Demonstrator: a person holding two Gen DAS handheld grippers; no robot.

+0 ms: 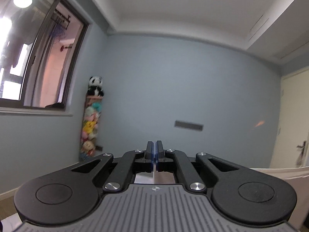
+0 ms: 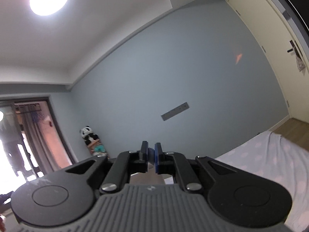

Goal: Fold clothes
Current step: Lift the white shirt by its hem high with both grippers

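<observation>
left gripper (image 1: 155,145) fingers clenched, holding nothing visible; right gripper (image 2: 151,148) fingers slightly parted, empty; both aimed at blue wall (image 1: 173,89).

The left gripper (image 1: 155,147) has matte black linkage arms, silver round-headed screws at the pivots, two round black caps and a ribbed grey body bearing a small round emblem. Its finger pads (image 1: 153,157) are blue-faced. The right gripper (image 2: 151,149) looks the same, with blue-lined fingers (image 2: 157,159).
</observation>
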